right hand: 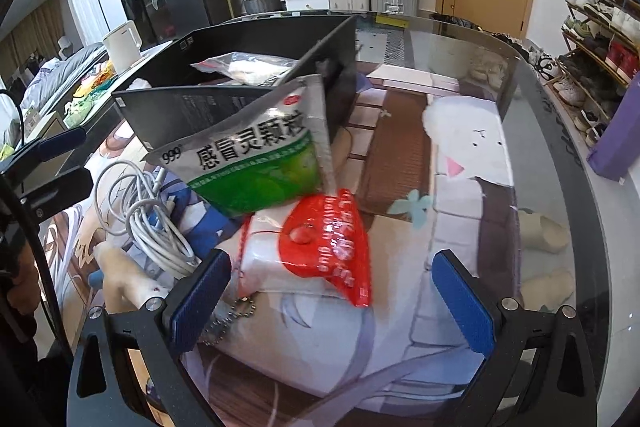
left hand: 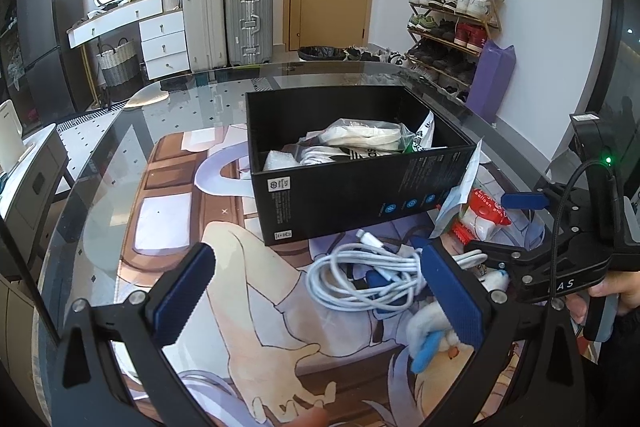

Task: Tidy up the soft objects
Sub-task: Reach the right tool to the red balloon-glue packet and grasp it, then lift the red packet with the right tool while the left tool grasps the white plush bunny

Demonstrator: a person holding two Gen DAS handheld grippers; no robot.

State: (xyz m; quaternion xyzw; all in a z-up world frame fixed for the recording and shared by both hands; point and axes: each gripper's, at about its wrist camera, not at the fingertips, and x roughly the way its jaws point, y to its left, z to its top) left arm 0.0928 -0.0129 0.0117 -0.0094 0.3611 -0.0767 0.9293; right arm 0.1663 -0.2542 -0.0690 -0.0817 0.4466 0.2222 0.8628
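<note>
Left wrist view: the left gripper (left hand: 316, 291) hangs wide and empty over the table (left hand: 120, 131), the coiled white cable (left hand: 360, 271) dead ahead between its pads, the black box (left hand: 360, 163) beyond toward the far edge. The right gripper (left hand: 496, 227) is alongside; whether it's spread, I can't tell here.

Right wrist view: the right gripper (right hand: 332, 287) is wide and empty. The red packet (right hand: 332, 243) lies straight ahead, long axis running away, nearer this arm; the green sachet (right hand: 256, 155) leans on the box.

Left gripper (left hand: 320, 301) spread wide, hovering low before the black box (left hand: 360, 183). Right gripper (right hand: 332, 303) likewise agape, right of that box, gripped by a hand (left hand: 612, 291).
</note>
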